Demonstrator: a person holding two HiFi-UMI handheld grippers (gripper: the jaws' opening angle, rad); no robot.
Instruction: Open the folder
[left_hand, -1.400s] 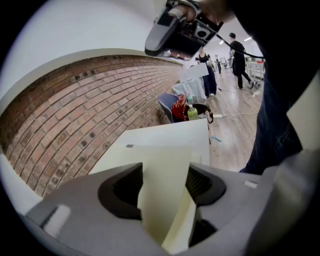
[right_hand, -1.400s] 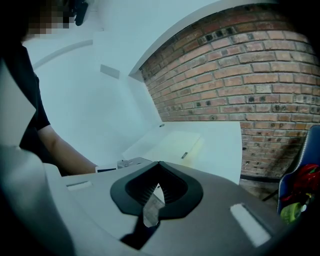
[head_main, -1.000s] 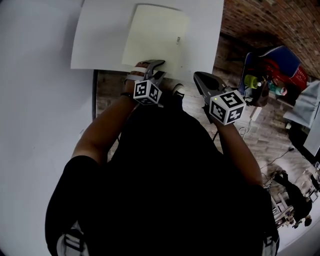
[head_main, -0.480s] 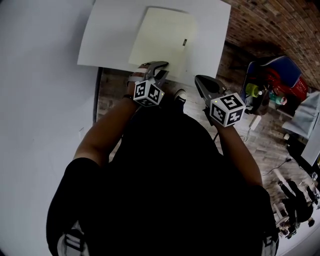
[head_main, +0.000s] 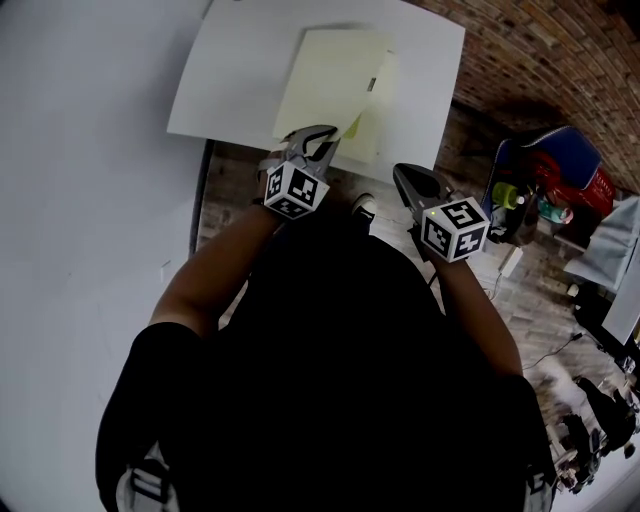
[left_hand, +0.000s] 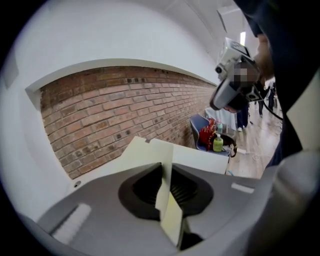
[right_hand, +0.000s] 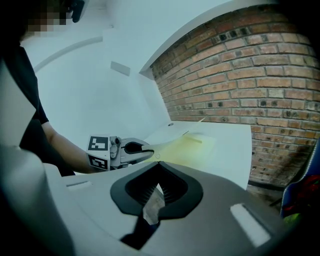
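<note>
While its jaws have just been closing, the left gripper (left_hand: 165, 170) pinches the near corner of the folder's front cover (head_main: 335, 75) between its pads, the sheet standing edge-on in the grip. That corner is raised off the lower leaf (head_main: 378, 125), whose brighter yellow shows beneath. The folder lies on the white table (head_main: 230, 90), close to its near edge. Beside that edge hovers the right gripper (head_main: 403, 175), jaws together on nothing and clear of the folder. With nothing pinning the lower leaf, I judge the whole folder could drag toward the edge. So small a bite on the corner might also slip or crease the cover.
</note>
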